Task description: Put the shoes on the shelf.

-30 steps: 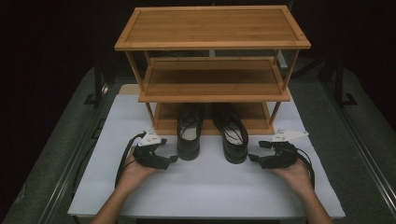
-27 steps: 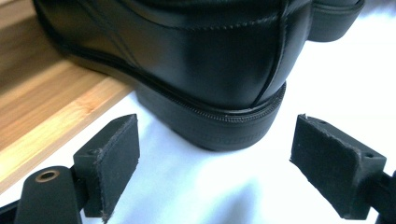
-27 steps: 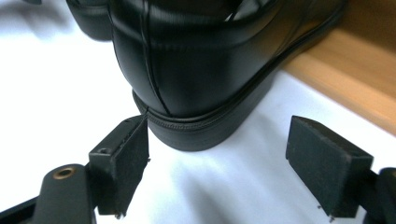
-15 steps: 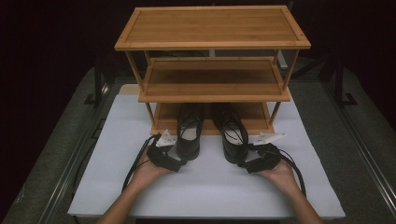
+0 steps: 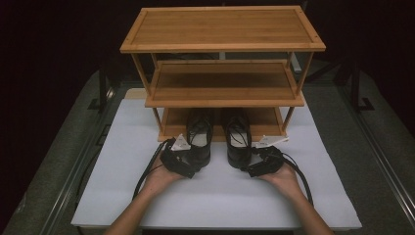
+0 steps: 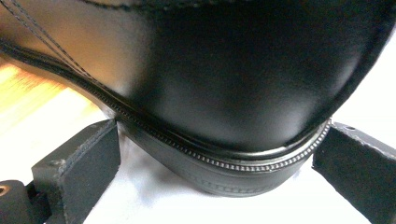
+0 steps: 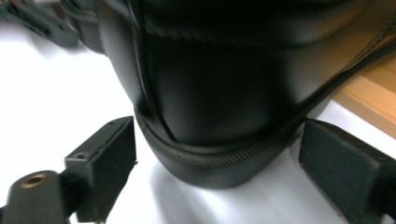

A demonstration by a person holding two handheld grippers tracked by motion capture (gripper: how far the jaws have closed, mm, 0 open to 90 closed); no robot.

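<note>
Left gripper point(image 5: 183, 159) and right gripper point(image 5: 259, 164) each straddle a black shoe's heel, left shoe point(image 5: 199, 139), right shoe point(image 5: 238, 141), jaws spread, having just been opening, pads apparently not pressing.

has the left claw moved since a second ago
Yes. The left claw has come inward and forward toward the wooden rack, reaching the heel of the left shoe; its jaws have just been opening around it.

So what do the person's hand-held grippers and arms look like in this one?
Both are black: the left hand-held gripper and right hand-held gripper each carry a pale grey three-cornered plate on top and trail a looping black cable. Seen close up, the jaws are blocky with matte, scuffed black pads. The forearms are bare, with no sleeves in view.
</note>
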